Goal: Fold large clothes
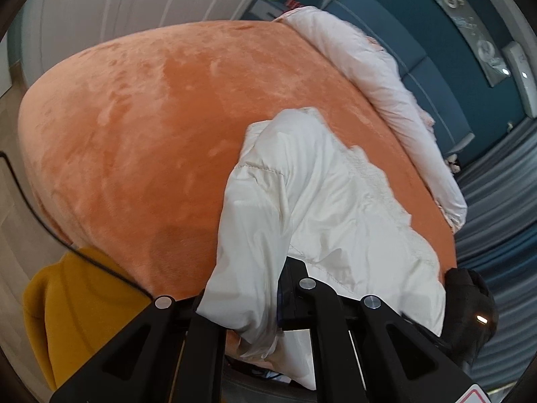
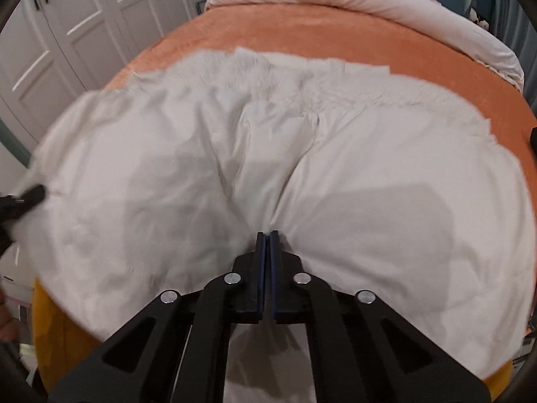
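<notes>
White puffy jacket (image 2: 268, 154) spread wide over orange plush bed cover (image 2: 302, 30), w/ near hem spilling off bed edge toward cam. Right claw (image 2: 267, 235) pressed together on a pinch of jacket fabric at near-centre edge; creases fan out from that pinch, blue pads (image 2: 273, 268) showing only a thin slit btwn them. Bulk of jacket sits ahead of and to both sides of right claw, furry collar strip on far side. Left claw (image 2: 32, 196) seen from right wrist cam as dark blurred tip touching jacket's left edge. From left wrist cam, jacket (image 1: 322, 208) bunched and lifted in tall fold straight in front of left claw (image 1: 255, 302), fabric draped down btwn and over its fingers (image 1: 295, 288); one finger mostly hidden by cloth, so grip looks clamped on jacket but gap can't be read for sure. Right claw (image 1: 470, 305) visible there as dark shape at jacket's right lower corner. Pale pink duvet (image 1: 379, 77) rolled along far side of bed, well apart from jacket. Mustard cloth (image 1: 74, 312) hanging below near bed edge. White wardrobe doors (image 2: 74, 33) off left, dark teal wall (image 1: 436, 27) behind bed.
</notes>
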